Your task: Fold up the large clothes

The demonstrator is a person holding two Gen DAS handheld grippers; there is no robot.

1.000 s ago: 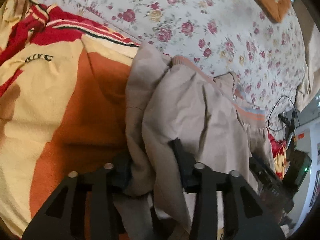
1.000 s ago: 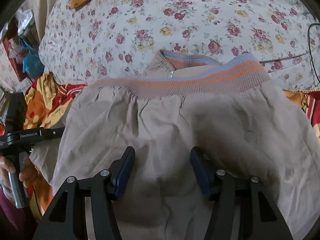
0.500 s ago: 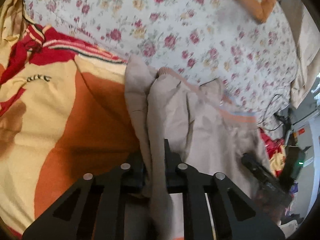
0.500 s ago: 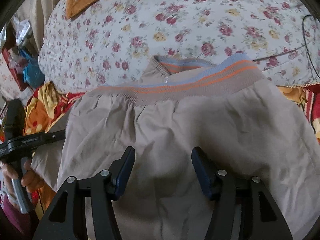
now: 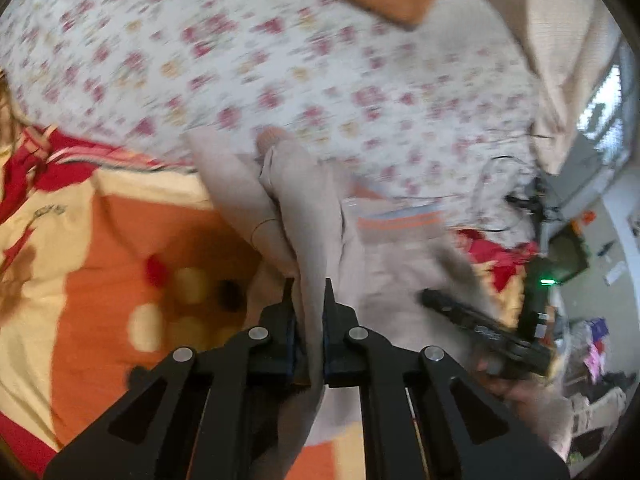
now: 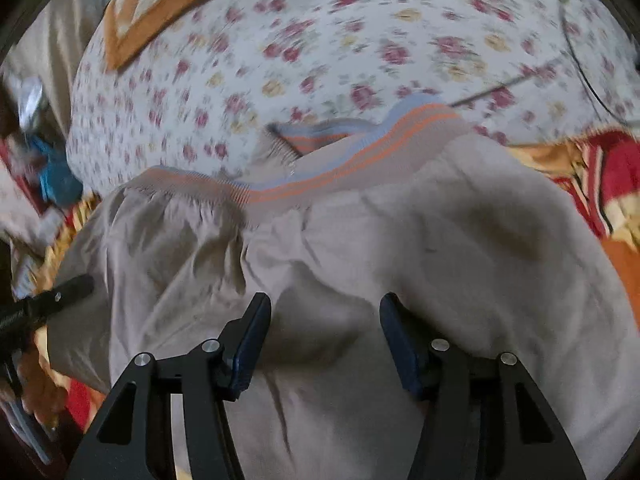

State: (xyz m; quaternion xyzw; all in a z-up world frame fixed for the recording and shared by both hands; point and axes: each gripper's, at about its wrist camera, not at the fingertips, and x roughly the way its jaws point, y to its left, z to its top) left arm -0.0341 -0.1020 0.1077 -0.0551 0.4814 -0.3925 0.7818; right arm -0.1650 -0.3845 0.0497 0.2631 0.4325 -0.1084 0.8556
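Above the bedspread [image 5: 280, 60], left claw [image 5: 307, 292] steeply down-tilted, pinching beige garment [image 5: 304, 200].

I see a taupe jacket [image 6: 400, 248] with orange and blue striped ribbing, white bedspread [image 6: 340, 52] with red roses behind it, orange, yellow and red blanket [image 5: 120, 248] beside it, black grippers.

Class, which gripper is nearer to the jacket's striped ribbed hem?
Right. The right gripper hovers, closing, over the jacket just below the striped ribbed hem; the left gripper pinches fabric at its side.
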